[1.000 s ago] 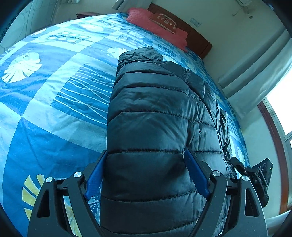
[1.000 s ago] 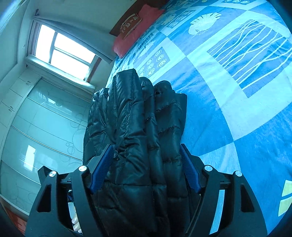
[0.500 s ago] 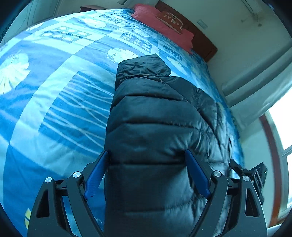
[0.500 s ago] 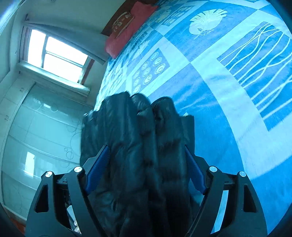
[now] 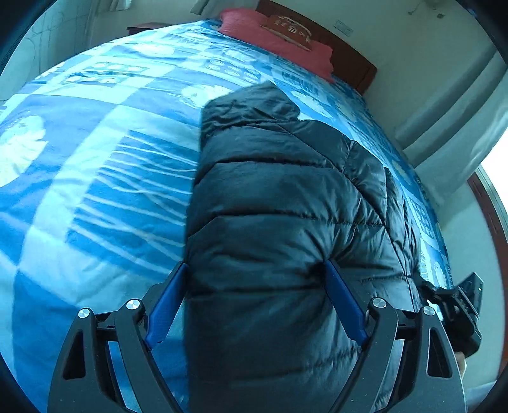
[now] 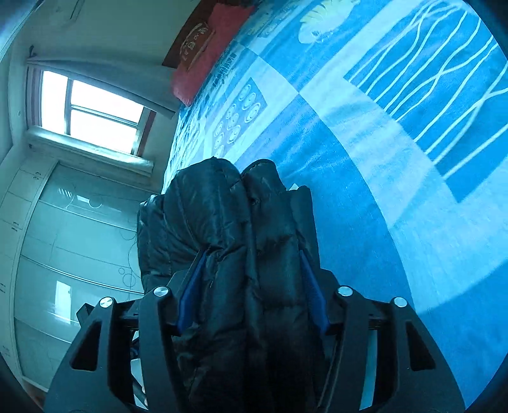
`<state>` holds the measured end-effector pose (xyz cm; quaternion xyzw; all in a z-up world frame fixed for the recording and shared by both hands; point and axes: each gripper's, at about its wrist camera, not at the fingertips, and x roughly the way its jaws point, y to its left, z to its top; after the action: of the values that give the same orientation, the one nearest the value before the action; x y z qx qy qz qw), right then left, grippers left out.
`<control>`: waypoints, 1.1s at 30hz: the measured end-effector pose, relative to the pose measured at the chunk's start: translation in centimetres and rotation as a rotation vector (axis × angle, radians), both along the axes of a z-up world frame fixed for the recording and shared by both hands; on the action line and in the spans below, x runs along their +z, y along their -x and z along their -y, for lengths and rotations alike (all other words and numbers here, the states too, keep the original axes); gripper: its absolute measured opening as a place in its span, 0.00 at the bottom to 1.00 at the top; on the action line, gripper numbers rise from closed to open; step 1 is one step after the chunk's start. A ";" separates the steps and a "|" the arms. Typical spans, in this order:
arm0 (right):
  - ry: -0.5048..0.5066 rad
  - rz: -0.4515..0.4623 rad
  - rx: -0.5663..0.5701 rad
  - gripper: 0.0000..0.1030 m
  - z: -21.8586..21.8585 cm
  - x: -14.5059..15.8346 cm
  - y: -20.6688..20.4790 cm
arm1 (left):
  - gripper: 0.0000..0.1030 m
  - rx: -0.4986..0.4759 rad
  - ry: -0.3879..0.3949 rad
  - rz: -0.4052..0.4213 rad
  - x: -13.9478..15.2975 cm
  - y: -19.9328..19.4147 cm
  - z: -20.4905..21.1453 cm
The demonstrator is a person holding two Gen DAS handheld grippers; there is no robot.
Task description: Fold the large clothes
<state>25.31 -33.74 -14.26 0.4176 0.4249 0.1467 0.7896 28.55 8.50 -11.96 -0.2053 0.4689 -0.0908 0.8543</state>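
Mid-fold by the look of it: black puffer jacket (image 5: pixel 279 222) already narrowed lengthwise, bunched in layers at the near end, final fold and flattening left; left gripper (image 5: pixel 254 305) spread wide, blue pads (image 5: pixel 165 308) pinching the near hem; right gripper (image 6: pixel 250 286) narrower, clamping several layers (image 6: pixel 241 238); jacket stretches away over the blue bedspread (image 5: pixel 95 178); red pillow (image 5: pixel 279 41) far.

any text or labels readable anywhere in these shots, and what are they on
No text can be read in either view.
Brown panel with a pale emblem on the red pillow: light marks, too blurred to read.
White plate on the wall above the headboard: too small to tell.
Black puffer jacket and blue patterned bedspread: no lettering visible, only leaf, circle and line patterns.
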 end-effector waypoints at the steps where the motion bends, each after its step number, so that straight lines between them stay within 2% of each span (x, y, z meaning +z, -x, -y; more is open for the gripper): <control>1: 0.026 0.016 0.000 0.59 0.1 0.8 0.9 | 0.82 0.010 0.003 -0.001 0.2 0.5 -0.2; 3: 0.073 0.035 -0.009 0.60 0.3 2.1 2.7 | 0.82 0.028 -0.008 0.003 1.1 1.9 -0.6; 7: 0.139 0.057 -0.030 0.60 0.3 3.8 6.4 | 0.81 0.048 -0.079 0.034 2.6 5.4 -0.7; 9: 0.218 0.059 -0.045 0.62 -0.3 4.7 8.4 | 0.81 0.058 -0.108 0.061 3.4 7.5 -0.8; 11: 0.321 0.069 -0.058 0.70 -1.3 5.8 10.9 | 0.81 0.076 -0.144 0.091 4.1 9.9 -0.7; 13: 0.429 0.081 -0.061 0.71 -3.0 6.7 13.4 | 0.81 0.088 -0.177 0.120 5.1 12.4 -0.4; 20: 0.665 0.162 -0.045 0.74 -7.9 8.9 19.6 | 0.82 0.091 -0.283 0.177 6.8 18.5 1.2; 23: 0.754 0.207 -0.054 0.79 -9.8 10.1 21.8 | 0.82 0.084 -0.347 0.211 7.5 21.0 2.0; 25: 0.774 0.232 -0.053 0.79 -10.6 10.8 22.9 | 0.82 0.099 -0.370 0.231 7.9 22.5 2.3; 29: 0.774 0.276 -0.046 0.80 -11.8 12.0 25.0 | 0.82 0.118 -0.341 0.232 8.1 24.6 1.9; 33: 0.808 0.304 -0.039 0.80 -12.9 12.4 26.2 | 0.82 0.117 -0.348 0.235 8.2 25.7 2.3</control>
<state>-0.89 -20.82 -1.85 0.0563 0.3193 0.0133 0.9459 2.89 6.21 -3.75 -0.0694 0.3618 0.0179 0.9295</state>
